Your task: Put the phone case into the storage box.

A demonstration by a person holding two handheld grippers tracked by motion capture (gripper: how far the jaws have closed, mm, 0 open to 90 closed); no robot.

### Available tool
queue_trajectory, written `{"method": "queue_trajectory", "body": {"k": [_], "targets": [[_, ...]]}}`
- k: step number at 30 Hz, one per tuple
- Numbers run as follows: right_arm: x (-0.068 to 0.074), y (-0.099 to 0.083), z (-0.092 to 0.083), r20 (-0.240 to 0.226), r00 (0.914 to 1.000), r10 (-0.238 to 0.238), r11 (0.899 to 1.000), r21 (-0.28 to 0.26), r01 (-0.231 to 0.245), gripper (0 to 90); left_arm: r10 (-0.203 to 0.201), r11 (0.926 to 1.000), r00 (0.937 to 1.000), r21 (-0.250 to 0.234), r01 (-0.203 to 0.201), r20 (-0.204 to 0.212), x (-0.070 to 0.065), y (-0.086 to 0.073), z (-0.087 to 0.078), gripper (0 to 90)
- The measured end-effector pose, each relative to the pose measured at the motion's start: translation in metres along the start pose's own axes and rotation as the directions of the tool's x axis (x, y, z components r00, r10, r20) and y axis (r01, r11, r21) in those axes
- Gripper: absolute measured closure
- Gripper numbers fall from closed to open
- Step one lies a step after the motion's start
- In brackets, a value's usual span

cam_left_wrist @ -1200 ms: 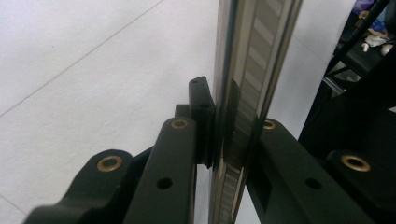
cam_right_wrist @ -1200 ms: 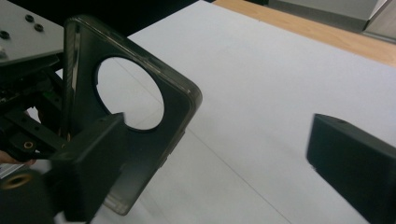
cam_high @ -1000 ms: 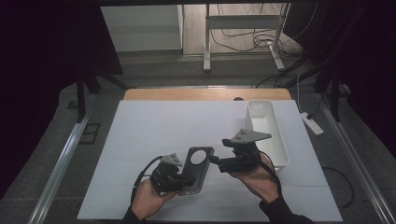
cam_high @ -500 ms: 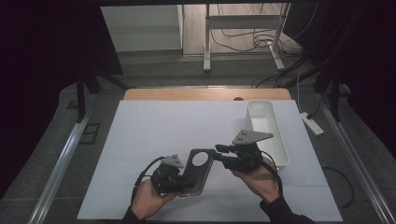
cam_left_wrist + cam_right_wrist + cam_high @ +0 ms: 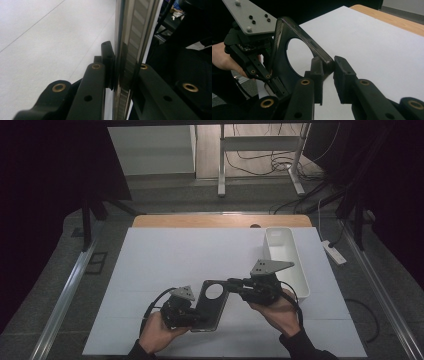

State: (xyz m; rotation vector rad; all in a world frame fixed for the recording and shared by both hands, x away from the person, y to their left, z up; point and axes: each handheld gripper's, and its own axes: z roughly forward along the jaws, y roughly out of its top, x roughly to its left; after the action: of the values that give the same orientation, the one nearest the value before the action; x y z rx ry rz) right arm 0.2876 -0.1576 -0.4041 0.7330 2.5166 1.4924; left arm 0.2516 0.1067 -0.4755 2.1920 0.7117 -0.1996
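A black phone case with a round hole is held over the white mat between both grippers. My left gripper is shut on its near end; in the left gripper view the case stands edge-on between the pads of that gripper. My right gripper reaches in from the right. Its jaws have just been closing, and in the right gripper view the case's rounded corner sits pinched between the pads of this gripper.
A white mat covers the table, with a wooden edge at the far side. A long white bin stands at the right of the mat. A power strip lies on the floor beyond it.
The right gripper's jaws have closed from wide apart onto the far corner of the phone case. The left gripper has kept its hold and its place.
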Motion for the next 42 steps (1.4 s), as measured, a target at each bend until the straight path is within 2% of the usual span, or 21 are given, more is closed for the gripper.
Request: {"method": "queue_trajectory", "body": {"k": [9,20,26,31,32,33,35,42], "targets": [[0.003,0.001,0.0,0.017,0.9997,-0.016,1.0,0.01,0.016,79.7,0.003,1.0,0.9998,0.004,-0.003,0.018,0.003,-0.001,0.001,84.8],[0.006,0.003,0.0,0.025,0.9996,0.009,1.0,0.008,-0.01,80.5,0.003,1.0,0.9992,-0.008,-0.002,0.039,0.006,-0.002,0.004,83.6],[0.006,0.003,-0.001,0.028,0.9993,0.024,1.0,-0.001,-0.024,80.8,-0.003,0.9997,0.9994,-0.026,0.004,0.033,0.008,-0.003,0.003,70.9],[0.006,0.004,-0.002,0.038,0.9991,0.02,1.0,-0.003,-0.02,80.8,0.0,0.9992,0.9997,-0.041,0.001,0.023,0.009,-0.003,0.003,52.3],[0.006,0.004,-0.003,0.041,0.999,0.018,1.0,-0.003,-0.018,80.8,0.003,0.9989,0.9999,-0.047,-0.002,0.015,0.009,-0.003,0.003,52.3],[0.007,0.004,-0.003,0.046,0.9988,0.013,1.0,-0.005,-0.012,80.8,0.005,0.9988,0.9999,-0.049,-0.004,0.012,0.009,-0.003,0.002,44.7],[0.007,0.005,-0.005,0.058,0.9983,0.003,1.0,-0.005,-0.003,80.8,0.012,0.9983,0.9999,-0.057,-0.012,0.001,0.009,-0.003,0.002,35.1],[0.005,0.006,-0.01,0.084,0.9964,-0.007,1.0,-0.011,0.008,80.8,0.023,0.9958,0.9995,-0.088,-0.025,-0.023,0.009,-0.004,-0.002,12.0]]}}
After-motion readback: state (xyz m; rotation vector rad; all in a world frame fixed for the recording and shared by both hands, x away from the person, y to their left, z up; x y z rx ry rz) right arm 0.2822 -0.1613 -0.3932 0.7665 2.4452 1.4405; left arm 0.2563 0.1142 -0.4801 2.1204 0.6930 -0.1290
